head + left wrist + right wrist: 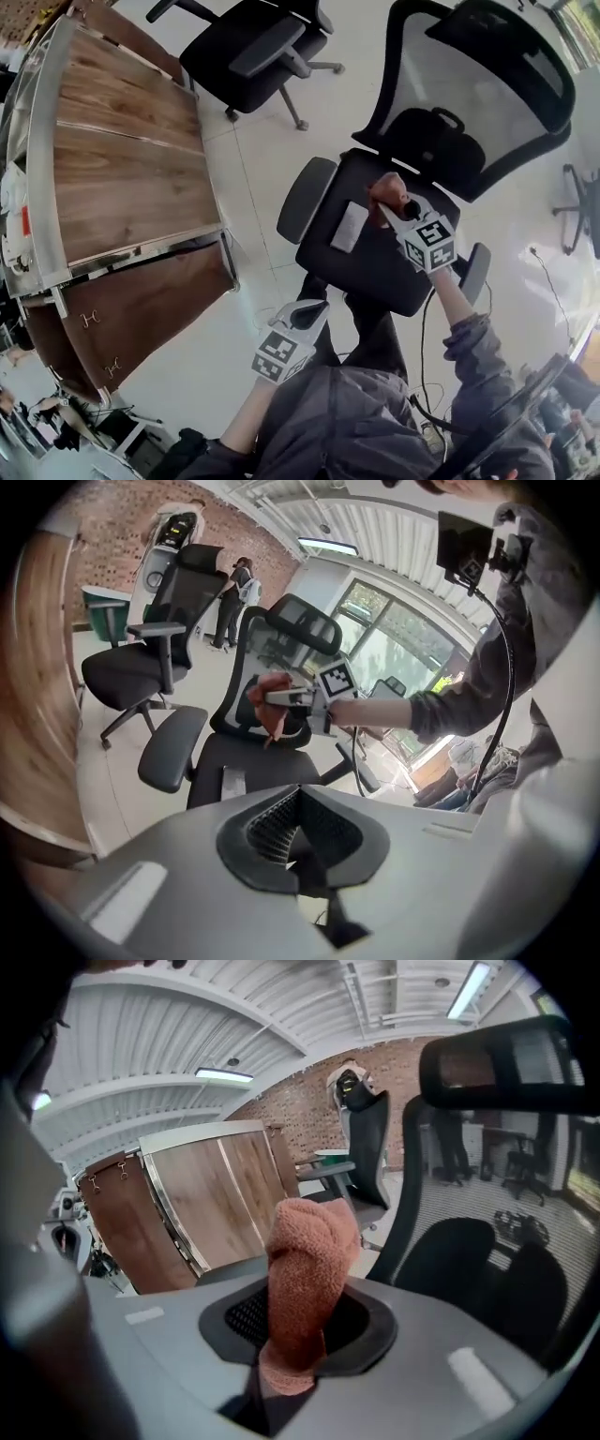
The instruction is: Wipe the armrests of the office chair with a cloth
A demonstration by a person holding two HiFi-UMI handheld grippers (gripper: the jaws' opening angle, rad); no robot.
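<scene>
Brown wooden table with metal edging (122,169) fills the left of the head view. Black mesh-back office chair (370,253) stands in front of me, seat facing me. A second black office chair (253,52) sits farther off, by the table's far end. The near chair's grey padded left armrest (305,199) and its right armrest (475,272) are both bare, with nothing touching them.

My right gripper (401,206) is out over the seat, close to the backrest, between the two armrests. Its fingers are clamped on a salmon-pink terry cloth (309,1269). The cloth bunches up past the fingertips, and a short end hangs out behind. It is off the armrests; can't tell if it touches the seat.

My left gripper (298,803) is low and near my body, by the seat's front left corner. Its fingers are together, with nothing between them.

A pale rectangular patch (349,227) lies flat on the seat, just left of the cloth.
</scene>
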